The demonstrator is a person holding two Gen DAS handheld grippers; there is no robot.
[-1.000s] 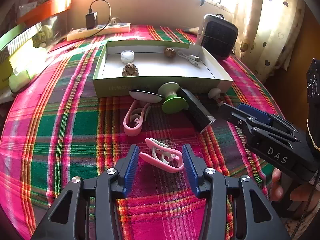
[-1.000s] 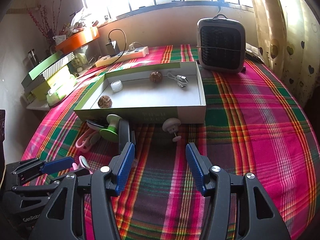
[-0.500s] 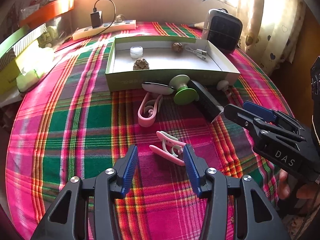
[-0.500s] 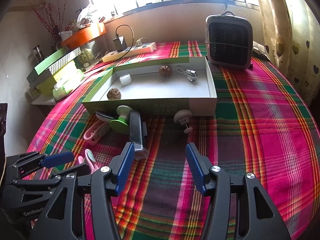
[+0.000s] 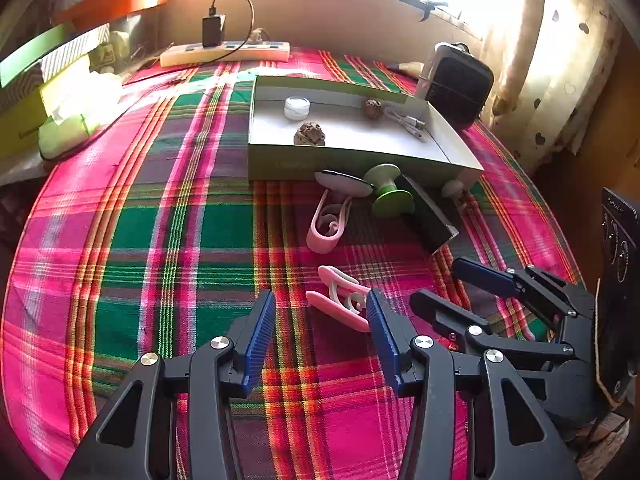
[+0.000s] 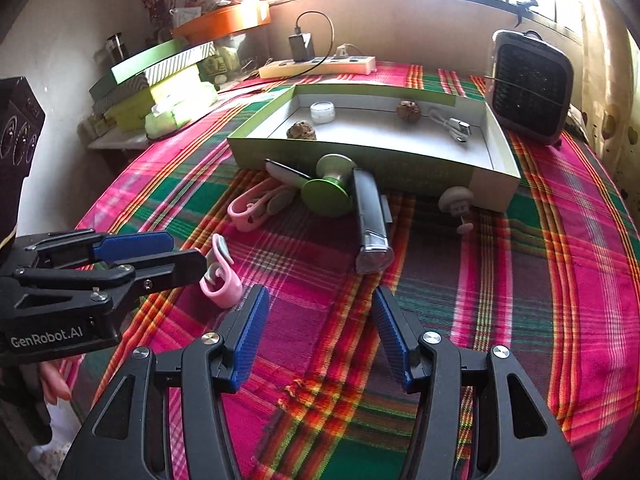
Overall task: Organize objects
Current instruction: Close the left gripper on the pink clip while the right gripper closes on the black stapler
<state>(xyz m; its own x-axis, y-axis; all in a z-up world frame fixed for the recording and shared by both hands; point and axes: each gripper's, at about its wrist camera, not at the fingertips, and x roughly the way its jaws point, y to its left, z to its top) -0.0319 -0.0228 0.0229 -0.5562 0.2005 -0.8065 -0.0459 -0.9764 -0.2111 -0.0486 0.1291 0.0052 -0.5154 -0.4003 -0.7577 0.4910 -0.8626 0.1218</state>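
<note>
two grippers hovered low over the plaid table; left gripper fingers spread, near pink clip just by its right finger; right gripper fingers spread, holding nothing

Round table covered by a pink, green and red plaid cloth. At its far edge, a cream power strip with a black charger plugged in. At far right, a grey portable heater. Stacked green boxes and an orange tray stand off to the left. A heart-patterned curtain hangs on the right.
</note>
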